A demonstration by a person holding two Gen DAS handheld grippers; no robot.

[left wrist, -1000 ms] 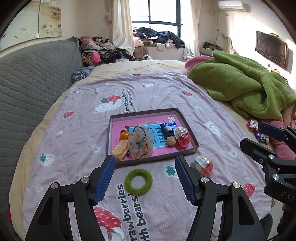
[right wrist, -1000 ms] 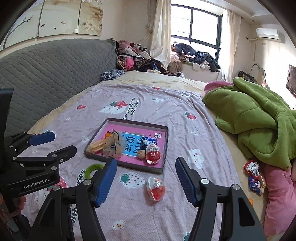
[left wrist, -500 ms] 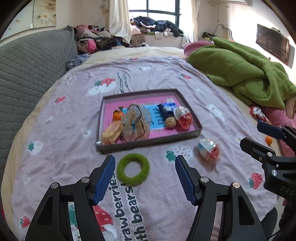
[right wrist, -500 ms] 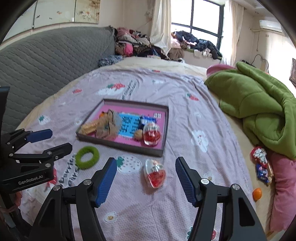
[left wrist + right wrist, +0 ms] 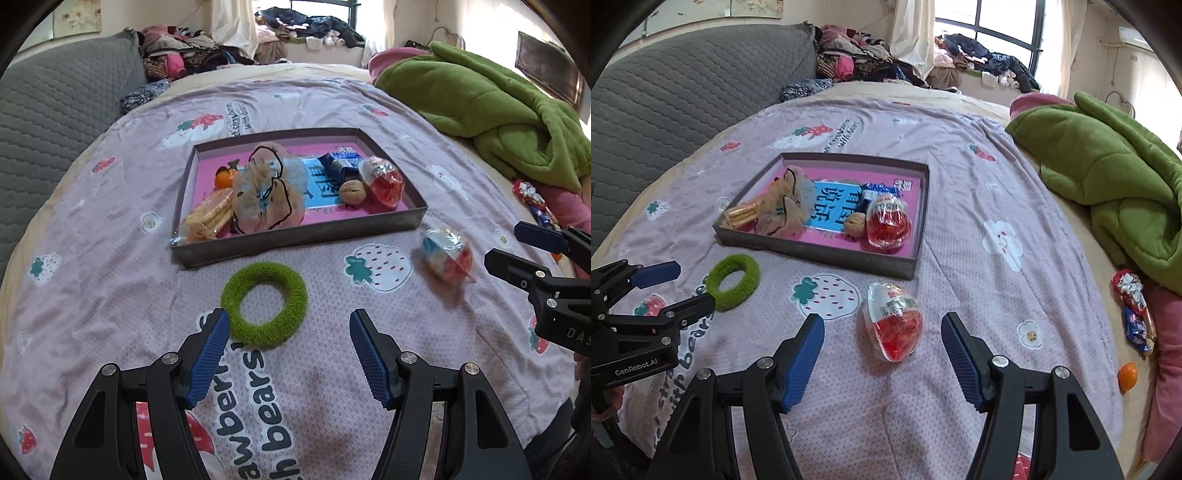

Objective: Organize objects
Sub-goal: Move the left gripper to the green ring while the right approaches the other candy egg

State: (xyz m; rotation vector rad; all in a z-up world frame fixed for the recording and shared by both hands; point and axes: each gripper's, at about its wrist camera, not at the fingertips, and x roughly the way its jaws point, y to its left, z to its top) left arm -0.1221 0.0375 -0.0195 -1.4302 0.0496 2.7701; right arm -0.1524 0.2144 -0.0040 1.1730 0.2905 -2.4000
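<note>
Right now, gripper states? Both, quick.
Left gripper: open, holding nothing, green ring on the bed ahead of its fingertips.
Right gripper: open, holding nothing, wrapped toy egg lying ahead between its fingertips, untouched.

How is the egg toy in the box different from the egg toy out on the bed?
The egg toy in the tray sits among other things, beside a walnut; the egg toy on the bedspread lies alone, in front of the open right gripper. Both are clear wrapped eggs, red at one end.
</note>
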